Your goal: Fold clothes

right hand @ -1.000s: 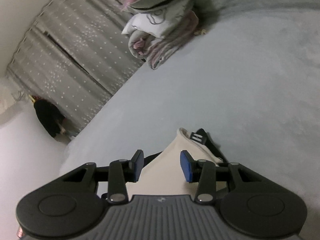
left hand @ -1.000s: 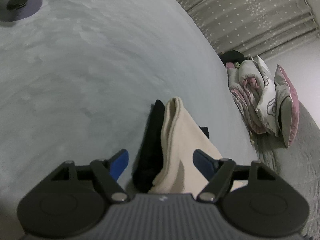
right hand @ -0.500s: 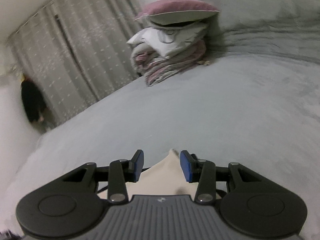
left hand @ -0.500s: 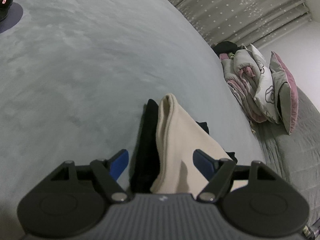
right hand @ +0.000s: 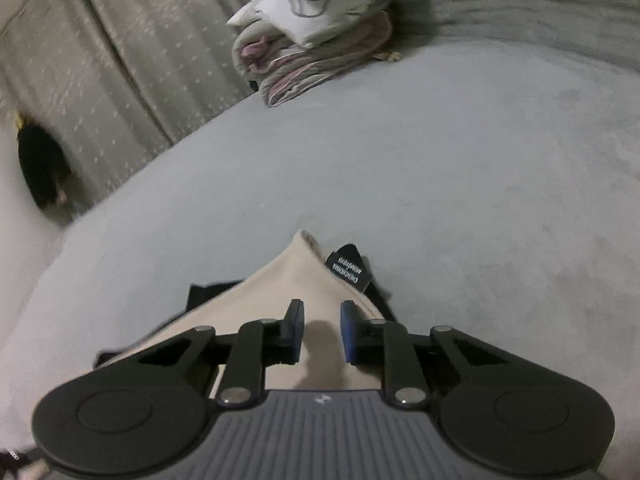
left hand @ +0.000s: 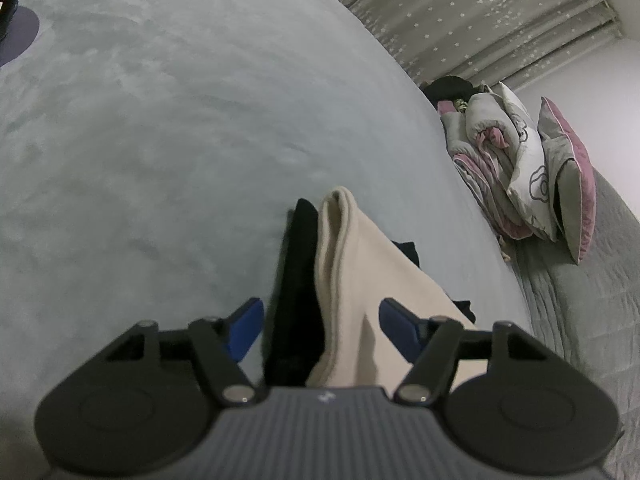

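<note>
Both tools' jaws have just been closing: right gripper [right hand: 322, 332] narrow, left gripper [left hand: 322, 330] wider, neither pinching the folded cream knit garment [left hand: 362, 276] lying over black clothing [left hand: 298, 300] on the grey bedspread [left hand: 160, 140].

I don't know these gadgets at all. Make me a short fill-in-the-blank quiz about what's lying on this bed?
1. The folded garment between the left gripper's fingers is ____ in colour.
2. Directly beside it lies a ____ garment.
3. The black label carries ____ lettering.
4. The bed cover is ____.

Missing words: cream; black; white; grey
</note>
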{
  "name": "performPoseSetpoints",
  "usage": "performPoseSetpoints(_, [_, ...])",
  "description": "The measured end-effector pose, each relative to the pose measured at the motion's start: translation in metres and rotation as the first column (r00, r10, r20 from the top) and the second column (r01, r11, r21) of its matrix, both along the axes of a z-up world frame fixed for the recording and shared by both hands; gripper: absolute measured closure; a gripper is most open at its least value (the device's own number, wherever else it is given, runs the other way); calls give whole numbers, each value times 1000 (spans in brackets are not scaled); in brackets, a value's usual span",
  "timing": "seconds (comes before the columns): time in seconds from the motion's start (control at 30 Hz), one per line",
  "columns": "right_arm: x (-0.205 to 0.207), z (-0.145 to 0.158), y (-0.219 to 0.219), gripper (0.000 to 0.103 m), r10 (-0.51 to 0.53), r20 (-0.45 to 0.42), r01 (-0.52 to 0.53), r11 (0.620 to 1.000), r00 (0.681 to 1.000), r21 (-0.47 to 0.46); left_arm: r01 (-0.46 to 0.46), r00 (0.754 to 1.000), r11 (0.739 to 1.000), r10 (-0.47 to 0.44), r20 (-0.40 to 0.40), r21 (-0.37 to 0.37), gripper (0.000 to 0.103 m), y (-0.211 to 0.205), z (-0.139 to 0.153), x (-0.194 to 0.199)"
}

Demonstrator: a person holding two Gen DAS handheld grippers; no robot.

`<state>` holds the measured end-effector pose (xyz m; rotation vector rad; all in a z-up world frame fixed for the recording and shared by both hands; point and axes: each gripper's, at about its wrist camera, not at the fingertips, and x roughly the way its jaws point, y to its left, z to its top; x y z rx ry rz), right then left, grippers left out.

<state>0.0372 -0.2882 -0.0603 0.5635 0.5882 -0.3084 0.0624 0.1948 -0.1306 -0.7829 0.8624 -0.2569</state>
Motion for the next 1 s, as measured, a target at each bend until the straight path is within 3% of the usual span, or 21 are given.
performPoseSetpoints(0.2, [-9, 15, 14, 79, 42, 50, -43, 999, 998, 10, 3, 1000, 1000, -3, -21, -26, 42, 3, 0, 3])
performPoseSetpoints(0.47, [-10, 29, 58, 76, 206, 95, -198, 976, 974, -88, 24, 999, 999, -27, -46, -47, 43, -3, -1, 6])
performPoseSetpoints(0.8, [1, 27, 123, 74, 437, 87, -414, 889, 895, -196, -6, 999, 1000, 6, -54, -3, 76, -12, 0, 2])
performPoseSetpoints(0.9, [7, 21, 139, 75, 496, 53, -475, 853, 867, -217, -24, 999, 1000, 23, -32, -13, 81, -15, 7, 0])
performPoseSetpoints(1.0, [14, 10, 143, 80, 505, 18, -491, 847, 863, -205, -32, 999, 999, 32, -1, -28, 82, -16, 19, -4])
